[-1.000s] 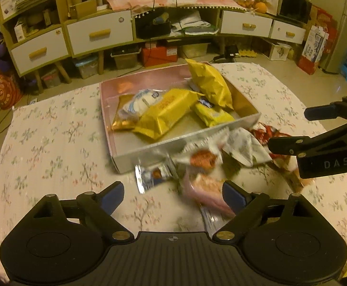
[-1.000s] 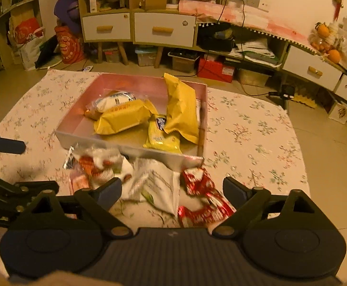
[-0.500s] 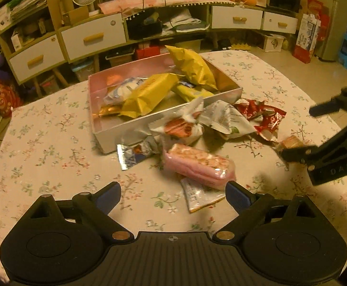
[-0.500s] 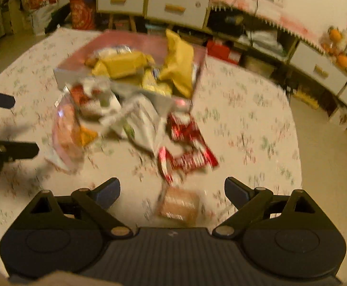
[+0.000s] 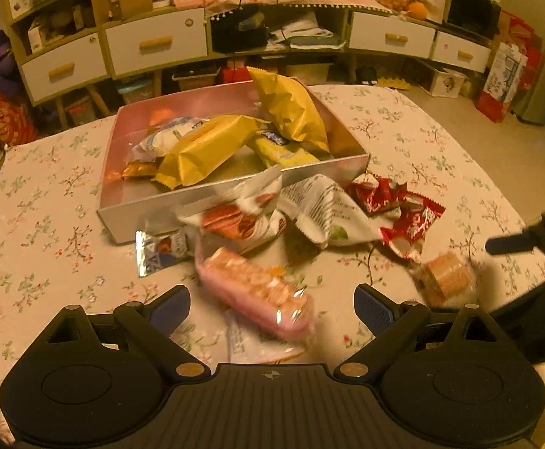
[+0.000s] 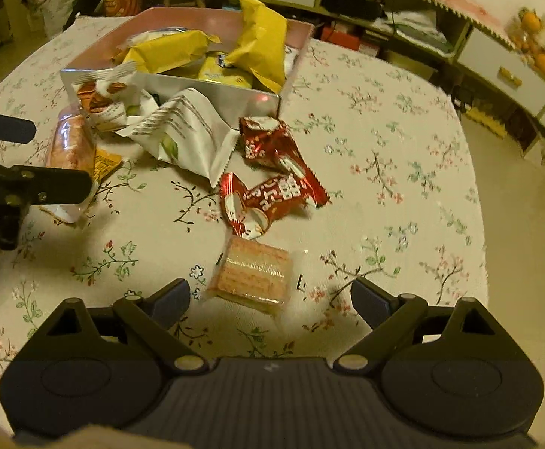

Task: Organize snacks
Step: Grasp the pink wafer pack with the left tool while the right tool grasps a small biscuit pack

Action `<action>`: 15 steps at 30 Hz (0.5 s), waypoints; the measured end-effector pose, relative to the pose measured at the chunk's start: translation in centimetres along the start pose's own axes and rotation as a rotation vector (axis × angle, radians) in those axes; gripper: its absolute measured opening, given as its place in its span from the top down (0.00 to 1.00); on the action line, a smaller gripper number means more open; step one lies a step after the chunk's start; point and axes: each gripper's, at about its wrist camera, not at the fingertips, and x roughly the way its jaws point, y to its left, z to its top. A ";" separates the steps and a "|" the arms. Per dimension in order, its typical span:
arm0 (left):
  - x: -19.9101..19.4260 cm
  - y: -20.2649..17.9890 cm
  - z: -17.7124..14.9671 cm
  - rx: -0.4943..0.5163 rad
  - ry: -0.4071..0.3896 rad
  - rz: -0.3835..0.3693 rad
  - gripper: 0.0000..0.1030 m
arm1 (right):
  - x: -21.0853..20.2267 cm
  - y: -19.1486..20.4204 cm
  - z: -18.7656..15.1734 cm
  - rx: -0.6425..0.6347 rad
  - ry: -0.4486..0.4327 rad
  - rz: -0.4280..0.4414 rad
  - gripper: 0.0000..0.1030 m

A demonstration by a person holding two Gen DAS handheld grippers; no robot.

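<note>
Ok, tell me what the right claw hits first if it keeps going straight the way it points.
Most likely the square pink wafer pack on the tablecloth: it lies just ahead of the open right claw, roughly between its fingertips. Depth is uncertain; nothing else seems nearer.

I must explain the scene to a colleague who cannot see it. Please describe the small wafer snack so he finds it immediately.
Start at the pink box full of yellow bags on the flowered tablecloth. Loose packets lie in front of it; nearest the right gripper, just past two red wrappers, lies the wafer snack. It alone is a small square pink block in clear wrap.
</note>
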 end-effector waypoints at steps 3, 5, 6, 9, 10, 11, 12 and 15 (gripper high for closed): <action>0.7 -0.4 0.3 -0.009 0.006 0.024 0.08 | 0.5 -0.3 0.1 0.041 0.017 0.017 0.14; 1.2 -0.5 0.5 -0.011 0.015 0.039 0.09 | 0.8 -0.3 0.3 0.063 0.029 0.019 0.15; 1.4 -0.5 0.5 -0.011 0.019 0.045 0.10 | 0.9 -0.3 0.3 0.073 0.034 0.020 0.16; 1.8 -0.3 0.4 -0.005 0.034 0.051 0.22 | 1.1 -0.5 0.4 0.101 0.031 0.032 0.22; 1.8 -0.2 0.4 -0.005 0.039 0.050 0.24 | 1.1 -0.6 0.5 0.113 0.032 0.041 0.24; 1.9 0.0 0.4 -0.004 0.044 0.048 0.31 | 1.0 -0.7 0.5 0.127 0.032 0.049 0.28; 1.9 0.1 0.3 -0.003 0.050 0.046 0.39 | 1.0 -0.8 0.6 0.134 0.032 0.052 0.30; 1.7 0.9 0.1 -0.014 0.053 0.035 0.51 | 1.0 -0.7 0.7 0.136 0.029 0.053 0.39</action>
